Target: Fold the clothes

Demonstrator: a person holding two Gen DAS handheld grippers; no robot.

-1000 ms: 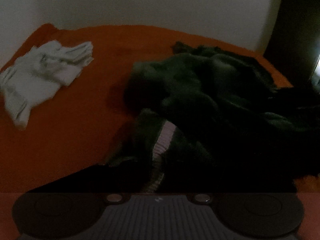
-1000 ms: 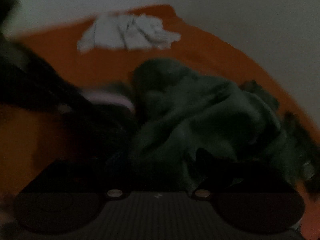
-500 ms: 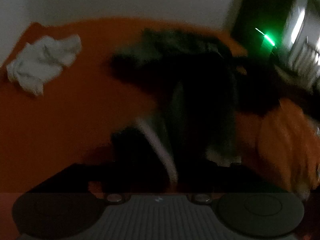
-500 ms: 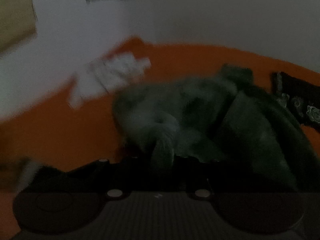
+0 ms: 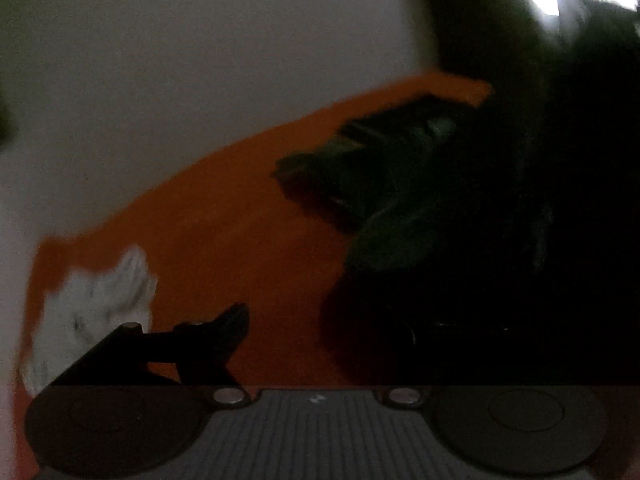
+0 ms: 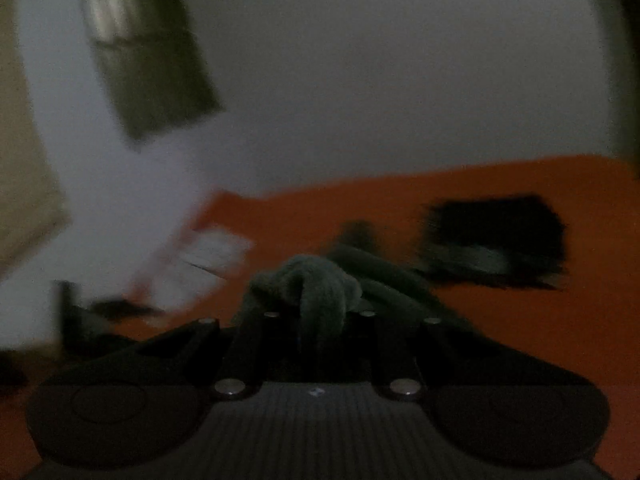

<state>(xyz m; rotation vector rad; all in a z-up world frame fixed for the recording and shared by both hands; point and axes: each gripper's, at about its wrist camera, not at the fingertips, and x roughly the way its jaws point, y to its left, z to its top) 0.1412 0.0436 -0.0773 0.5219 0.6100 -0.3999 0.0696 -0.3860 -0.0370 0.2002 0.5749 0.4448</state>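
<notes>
The room is dim and blurred. The right gripper (image 6: 316, 332) pinches a fold of the green garment (image 6: 316, 292), which trails back over the orange bed (image 6: 520, 320). The left gripper (image 5: 320, 344) is opening, nothing clearly between its jaws; its right finger is lost against dark cloth (image 5: 500, 280). A white garment (image 5: 92, 304) lies at the bed's left edge.

A plain orange bed cover (image 6: 520, 320) lies under a dark green fleecy garment (image 6: 316, 280), while far left sits a crumpled white cloth (image 5: 92, 300). Far right, a black folded cloth (image 6: 496, 228) shows a pale grey band.
</notes>
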